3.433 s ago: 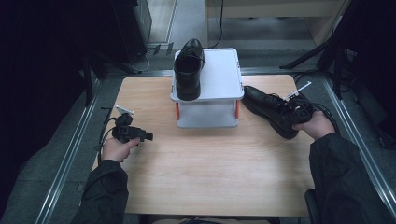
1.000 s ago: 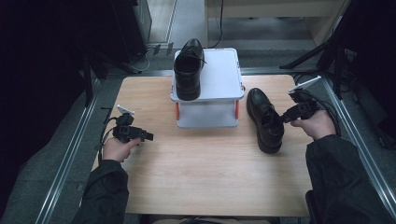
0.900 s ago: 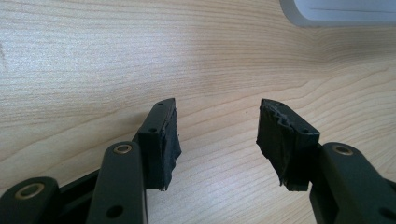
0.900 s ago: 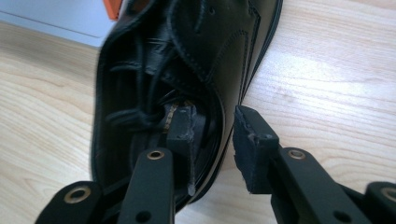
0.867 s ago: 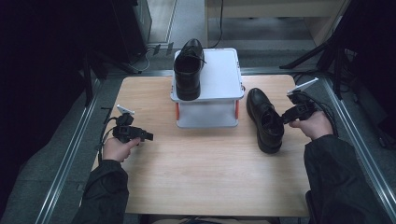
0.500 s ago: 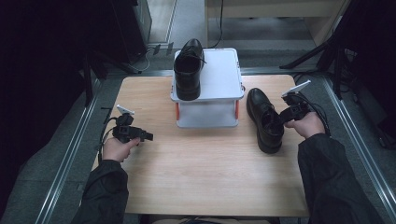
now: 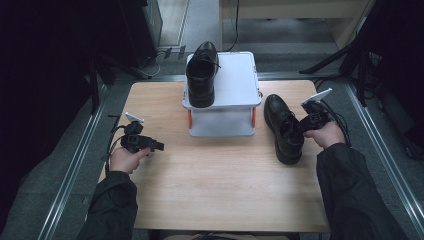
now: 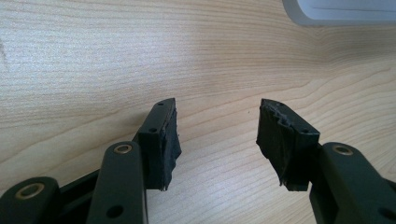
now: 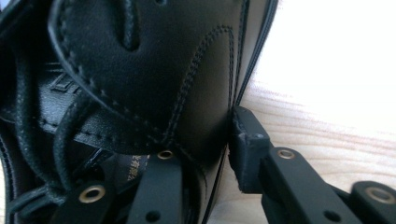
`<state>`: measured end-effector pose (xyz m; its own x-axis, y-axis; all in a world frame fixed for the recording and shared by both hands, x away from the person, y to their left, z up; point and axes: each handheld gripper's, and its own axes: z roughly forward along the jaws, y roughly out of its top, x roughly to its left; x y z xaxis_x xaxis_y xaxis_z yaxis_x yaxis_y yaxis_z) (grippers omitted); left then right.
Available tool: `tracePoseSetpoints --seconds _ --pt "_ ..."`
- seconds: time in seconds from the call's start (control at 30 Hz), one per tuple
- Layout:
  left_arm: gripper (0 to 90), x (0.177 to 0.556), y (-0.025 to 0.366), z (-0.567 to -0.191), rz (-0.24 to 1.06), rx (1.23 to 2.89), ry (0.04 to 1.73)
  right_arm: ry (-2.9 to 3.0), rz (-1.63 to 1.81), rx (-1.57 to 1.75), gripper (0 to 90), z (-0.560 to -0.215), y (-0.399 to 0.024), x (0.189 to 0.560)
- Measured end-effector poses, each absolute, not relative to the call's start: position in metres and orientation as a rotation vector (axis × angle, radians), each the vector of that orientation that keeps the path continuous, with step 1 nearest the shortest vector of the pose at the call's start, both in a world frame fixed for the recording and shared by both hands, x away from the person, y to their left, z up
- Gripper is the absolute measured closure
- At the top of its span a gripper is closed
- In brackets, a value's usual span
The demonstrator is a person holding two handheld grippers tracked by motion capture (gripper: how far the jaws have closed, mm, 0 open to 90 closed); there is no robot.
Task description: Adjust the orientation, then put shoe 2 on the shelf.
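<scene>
- Wooden table (image 7: 220, 190): pale top with visible grain, set between metal rails on a dark floor; the person's two dark sleeves enter from the near edge in the high view.
- Left gripper (image 7: 159, 147): held in the left hand (image 7: 126, 159) near the table's left edge, pointing toward the middle of the table. In the left gripper view its two black pads (image 8: 161, 137) stand well apart over bare wood, with nothing between them; a cable trails from its body.
- White box (image 7: 222, 95): a low case with orange side clips, standing at the middle of the far half of the table; a corner of it appears at the top of the left gripper view.
- First shoe (image 7: 201, 75): black lace-up, resting upright on the left part of the box lid, its far end overhanging the lid's far edge.
- Second shoe (image 7: 283, 127): black lace-up, standing on the table just right of the box, apart from it.
- Right gripper (image 7: 303, 128): held in the right hand (image 7: 327, 134) at the shoe's right side. Its jaws have just been closing; in the right gripper view one jaw sits inside the shoe opening and the other pad (image 9: 245, 135) presses the outer wall, so the side of the second shoe is clamped between them.
</scene>
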<state>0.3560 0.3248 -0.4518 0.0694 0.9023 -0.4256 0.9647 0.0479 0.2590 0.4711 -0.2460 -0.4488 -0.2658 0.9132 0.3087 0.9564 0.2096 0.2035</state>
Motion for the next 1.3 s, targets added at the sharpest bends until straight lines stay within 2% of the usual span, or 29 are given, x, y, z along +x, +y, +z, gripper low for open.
tracePoseSetpoints --seconds 0.4,0.97,1.3 --pt "47.4 0.356 0.325 -0.452 -0.168 1.867 1.85 -2.271 -0.471 -1.952 85.0 -0.445 -0.243 0.472" --pt "47.4 0.355 0.326 -0.451 -0.169 1.86 1.852 -2.218 -0.48 -2.015 87.0 -0.44 -0.249 0.474" --pt "47.5 0.356 0.325 -0.452 -0.17 1.855 1.858 -2.185 -0.487 -2.106 87.0 -0.405 -0.259 0.485"
